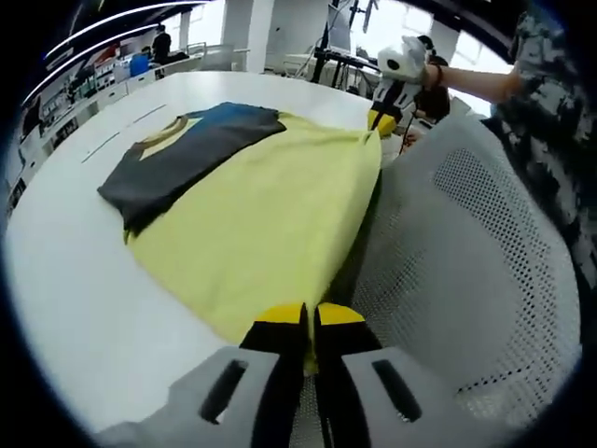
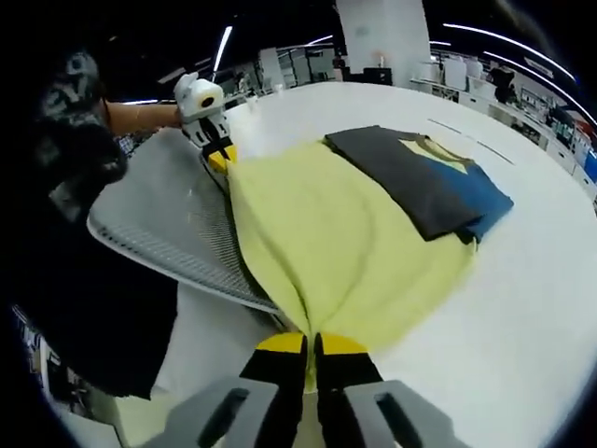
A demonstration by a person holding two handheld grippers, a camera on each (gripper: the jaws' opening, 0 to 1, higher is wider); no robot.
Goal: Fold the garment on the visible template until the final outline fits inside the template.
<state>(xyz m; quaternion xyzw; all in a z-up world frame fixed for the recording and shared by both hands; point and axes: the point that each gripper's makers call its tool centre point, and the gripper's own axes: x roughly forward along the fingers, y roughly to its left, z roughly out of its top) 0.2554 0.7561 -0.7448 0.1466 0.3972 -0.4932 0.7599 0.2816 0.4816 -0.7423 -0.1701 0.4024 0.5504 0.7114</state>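
Note:
A yellow garment (image 1: 270,205) (image 2: 345,233) lies spread on the white table (image 1: 84,299) (image 2: 522,308). A dark grey part (image 1: 177,159) (image 2: 401,173) and a blue part (image 1: 229,114) (image 2: 476,191) are folded across its far end. My left gripper (image 1: 310,322) is shut on one corner of the yellow edge; from the other view it appears at the far corner (image 2: 219,154). My right gripper (image 2: 311,350) is shut on the other corner of that edge, seen also from across (image 1: 382,119). The held edge runs along a grey mesh panel (image 1: 466,243) (image 2: 168,224).
A person's arm (image 1: 466,82) and a camouflage sleeve (image 1: 550,93) (image 2: 75,121) reach over the mesh panel. Bare white tabletop surrounds the garment. Shelves, stands and people are in the background beyond the table's far edge (image 1: 140,65).

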